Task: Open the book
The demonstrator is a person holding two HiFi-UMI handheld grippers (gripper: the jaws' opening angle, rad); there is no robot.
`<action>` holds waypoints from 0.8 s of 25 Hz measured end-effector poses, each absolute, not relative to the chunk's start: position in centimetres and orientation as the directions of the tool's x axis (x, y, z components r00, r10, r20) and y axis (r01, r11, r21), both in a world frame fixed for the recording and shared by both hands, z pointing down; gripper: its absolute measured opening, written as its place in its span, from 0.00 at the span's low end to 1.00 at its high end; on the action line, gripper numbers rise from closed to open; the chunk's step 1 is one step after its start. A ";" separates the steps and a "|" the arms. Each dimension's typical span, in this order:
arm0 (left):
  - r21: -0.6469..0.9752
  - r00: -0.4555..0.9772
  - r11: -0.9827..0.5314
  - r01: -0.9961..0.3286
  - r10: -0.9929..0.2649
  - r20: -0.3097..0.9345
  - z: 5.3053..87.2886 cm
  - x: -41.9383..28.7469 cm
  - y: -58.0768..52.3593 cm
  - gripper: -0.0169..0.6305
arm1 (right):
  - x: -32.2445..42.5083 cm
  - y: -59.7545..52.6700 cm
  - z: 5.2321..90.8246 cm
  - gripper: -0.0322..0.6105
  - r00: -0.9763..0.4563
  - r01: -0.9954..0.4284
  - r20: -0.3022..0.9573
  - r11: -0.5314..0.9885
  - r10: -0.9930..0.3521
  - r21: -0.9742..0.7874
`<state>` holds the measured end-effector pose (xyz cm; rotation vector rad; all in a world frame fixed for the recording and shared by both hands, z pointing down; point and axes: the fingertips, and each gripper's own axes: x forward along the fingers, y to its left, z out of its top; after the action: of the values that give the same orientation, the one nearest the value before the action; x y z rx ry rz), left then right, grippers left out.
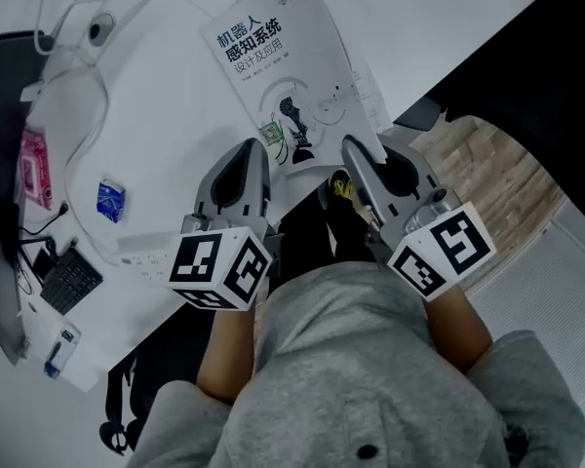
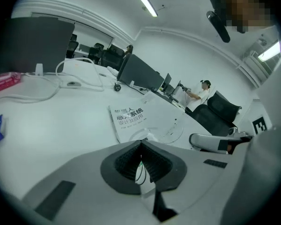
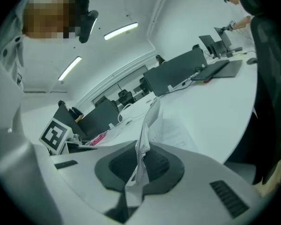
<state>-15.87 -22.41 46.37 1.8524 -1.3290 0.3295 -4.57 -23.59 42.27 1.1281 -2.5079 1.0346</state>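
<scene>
White table [image 1: 175, 115] carries a pink packet [image 1: 31, 169] at its far left and a blue packet [image 1: 109, 201] a little to the right. The left gripper [image 1: 257, 149] has its jaws closed together on the near edge of the book [image 1: 273, 66], with a thin strip of cover pinched between them. The book lies cover-up by the table's near edge. Just right, the right gripper [image 1: 355, 150] is clamped nearly shut on a few sheets [image 3: 149, 121] at the book's near right corner, and these curl up from its jaws.
</scene>
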 end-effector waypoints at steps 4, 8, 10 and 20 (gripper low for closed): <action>0.422 0.369 -0.110 -0.900 -0.709 0.600 43.6 -16.3 -21.8 0.04 | -7.2 -22.5 40.5 0.12 -0.728 -0.685 0.410 0.613 -0.549 -0.395; 0.367 0.295 -0.087 -0.926 -0.772 0.563 40.3 -16.9 -20.8 0.04 | -8.9 -22.1 38.6 0.12 -0.777 -0.625 0.363 0.699 -0.514 -0.348; 0.355 0.270 -0.072 -0.932 -0.792 0.548 38.6 -17.0 -19.7 0.04 | -9.5 -21.7 37.7 0.12 -0.788 -0.608 0.357 0.727 -0.502 -0.319; 0.310 0.155 0.020 -0.951 -0.834 0.529 36.1 -19.1 -13.6 0.04 | -16.1 -18.1 37.9 0.12 -0.820 -0.534 0.376 0.812 -0.431 -0.236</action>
<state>-19.15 -13.62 36.08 1.8322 -1.6989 0.2472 -16.13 -18.10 37.92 0.7362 -2.6916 0.4812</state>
